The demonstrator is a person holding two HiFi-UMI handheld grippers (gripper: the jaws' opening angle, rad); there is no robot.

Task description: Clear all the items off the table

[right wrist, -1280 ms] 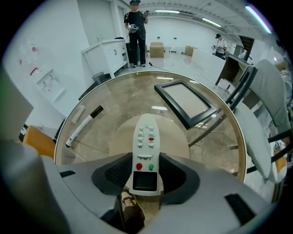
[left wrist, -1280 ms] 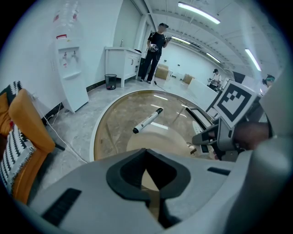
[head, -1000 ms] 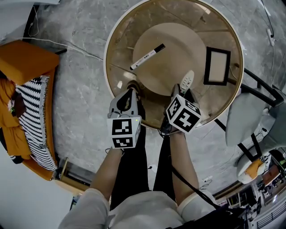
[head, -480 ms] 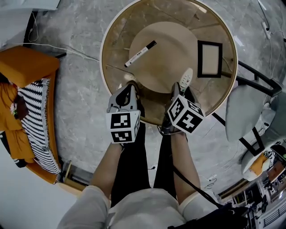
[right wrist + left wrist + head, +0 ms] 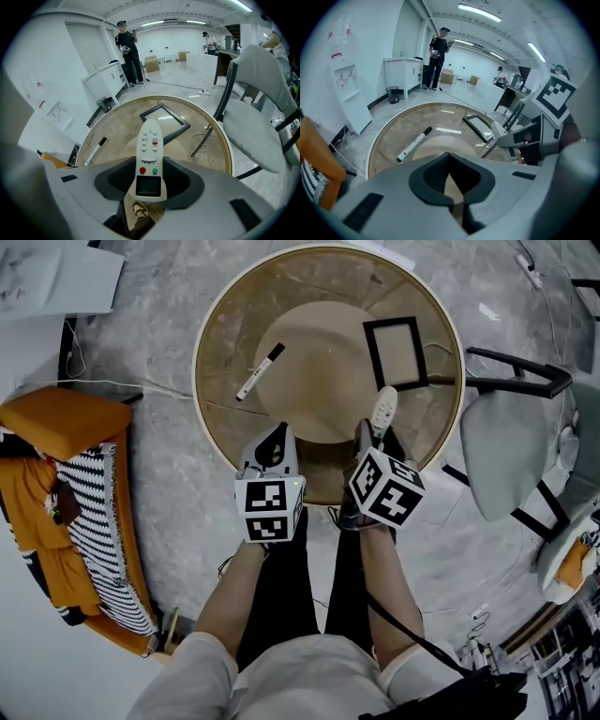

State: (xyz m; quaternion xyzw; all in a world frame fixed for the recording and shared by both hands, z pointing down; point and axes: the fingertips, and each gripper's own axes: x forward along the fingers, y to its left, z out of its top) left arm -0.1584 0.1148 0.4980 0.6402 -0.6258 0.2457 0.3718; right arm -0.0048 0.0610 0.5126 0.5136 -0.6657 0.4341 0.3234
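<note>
Table (image 5: pixel 211 381): round; frame and marker lie on it.
Frame (image 5: pixel 371 354): stiff, likely fragile; take one edge.
Right tongs (image 5: pixel 149 180): clamped on remote (image 5: pixel 382 409), screen end, over near rim.
Left tongs (image 5: pixel 449 164): together, empty.
Marker (image 5: pixel 260 371): light, may roll; grip mid-barrel.

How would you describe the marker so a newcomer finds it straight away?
Start at the round glass table with the pale rim. On its left half lies the marker, alone and slanted. It is a thin white stick with a black cap, unlike the square black picture frame on the right and the broad, buttoned remote at the near edge.
</note>
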